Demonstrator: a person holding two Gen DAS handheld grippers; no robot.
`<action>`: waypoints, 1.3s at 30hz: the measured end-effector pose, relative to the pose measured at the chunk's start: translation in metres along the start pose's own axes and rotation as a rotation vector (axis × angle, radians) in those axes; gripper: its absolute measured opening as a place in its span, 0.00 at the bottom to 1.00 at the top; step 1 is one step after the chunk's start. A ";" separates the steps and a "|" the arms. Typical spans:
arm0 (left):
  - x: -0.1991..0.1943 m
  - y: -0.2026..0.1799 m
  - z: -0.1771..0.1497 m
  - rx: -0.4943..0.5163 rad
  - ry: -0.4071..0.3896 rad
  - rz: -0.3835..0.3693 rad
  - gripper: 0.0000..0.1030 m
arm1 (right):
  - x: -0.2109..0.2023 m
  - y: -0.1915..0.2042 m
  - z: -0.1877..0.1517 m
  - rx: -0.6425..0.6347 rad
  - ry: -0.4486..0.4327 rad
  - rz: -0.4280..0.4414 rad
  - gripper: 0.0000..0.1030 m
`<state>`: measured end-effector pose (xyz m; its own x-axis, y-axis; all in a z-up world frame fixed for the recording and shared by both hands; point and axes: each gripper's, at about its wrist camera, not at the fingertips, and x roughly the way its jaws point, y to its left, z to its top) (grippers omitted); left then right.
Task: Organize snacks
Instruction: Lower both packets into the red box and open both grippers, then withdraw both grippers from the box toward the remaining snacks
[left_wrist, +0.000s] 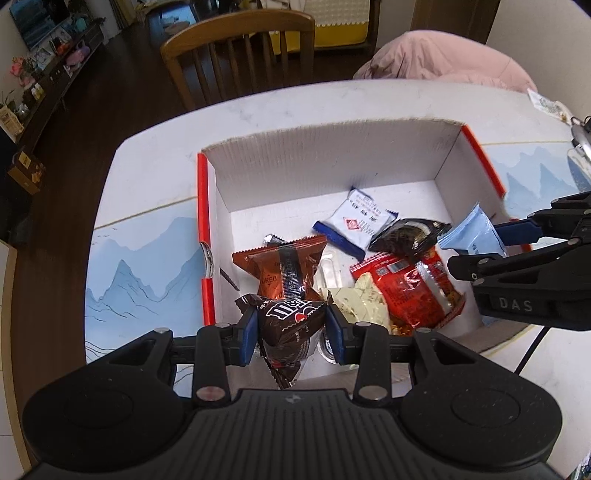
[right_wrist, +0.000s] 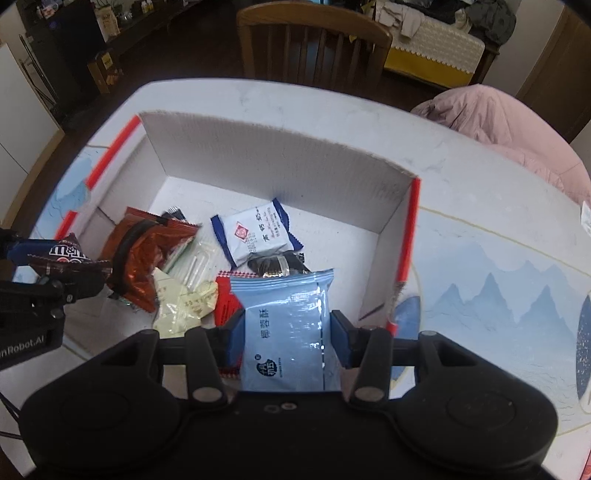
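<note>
Left gripper (left_wrist: 291, 334): clamped on a brown M&M's bag (left_wrist: 290, 325), held over the near edge of the box.
Right gripper (right_wrist: 286, 341): clamped on a light blue snack packet (right_wrist: 284, 332), at the box's near wall.
Cardboard box (left_wrist: 325, 162): open, on the counter (left_wrist: 258, 110).
Box contents: Oreo packet (left_wrist: 284, 269) at 9 o'clock; white-and-blue biscuit packet (left_wrist: 356, 223) at 12 o'clock; red snack packet (left_wrist: 410, 291) at 4 o'clock.
Background: wooden chair (left_wrist: 240, 55) beyond the counter.

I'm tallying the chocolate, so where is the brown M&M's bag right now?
The M&M's bag is clamped in the left gripper, held over the near edge of the white box, just before the brown Oreo pack.
</note>
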<state>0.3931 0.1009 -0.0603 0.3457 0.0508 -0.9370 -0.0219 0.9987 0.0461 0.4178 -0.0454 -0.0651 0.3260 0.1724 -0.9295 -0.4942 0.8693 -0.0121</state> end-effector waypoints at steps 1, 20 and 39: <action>0.004 0.000 0.001 0.000 0.007 0.001 0.36 | 0.004 0.002 0.000 -0.006 0.004 0.002 0.45; 0.049 -0.003 -0.011 0.007 0.103 0.018 0.37 | 0.045 0.012 -0.009 -0.028 0.078 0.033 0.47; -0.007 -0.005 -0.024 0.001 -0.004 -0.017 0.41 | -0.012 0.014 -0.019 -0.002 -0.026 0.051 0.78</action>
<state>0.3680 0.0957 -0.0623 0.3500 0.0338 -0.9361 -0.0150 0.9994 0.0305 0.3914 -0.0438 -0.0608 0.3215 0.2284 -0.9190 -0.5125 0.8580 0.0339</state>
